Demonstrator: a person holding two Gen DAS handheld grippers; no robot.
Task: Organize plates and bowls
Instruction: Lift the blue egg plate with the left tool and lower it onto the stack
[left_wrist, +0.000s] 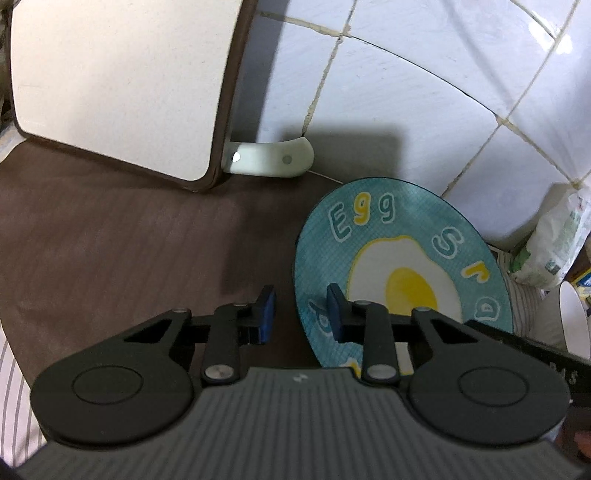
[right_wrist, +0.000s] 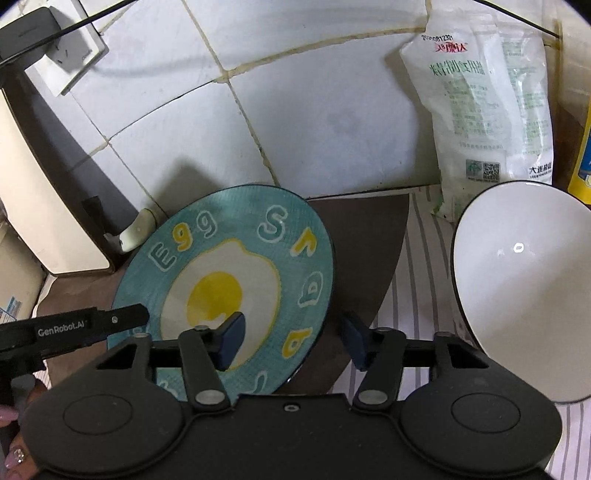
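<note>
While the tiled wall (right_wrist: 295, 122) closes off the back, there's open brown mat (left_wrist: 129, 251) stretching away to the left of the plate (left_wrist: 402, 266), right up to a cream appliance (left_wrist: 122, 85) parked at the far left. On the right the room is tighter: a white bowl (right_wrist: 524, 295) sits on the striped cloth (right_wrist: 424, 266) of the counter, just beside the plate, with a white bag (right_wrist: 484, 110) leaning on the wall behind it.

The plate, blue with a fried egg painted on it, lies on the mat close to the wall. The left claw (left_wrist: 301, 317) straddles its near-left rim: the right finger sits over the plate's surface, the left finger over bare mat, jaws parted and holding nothing. Whether that inner pad touches the plate, I cannot tell.

Over on the other side, the right claw (right_wrist: 291, 341) brackets the plate's near-right edge, one finger above the painted egg white, the other out past the rim over the mat. Jaws wide apart, nothing gripped. The bowl stands just to the right of that outer finger, apart from it.
</note>
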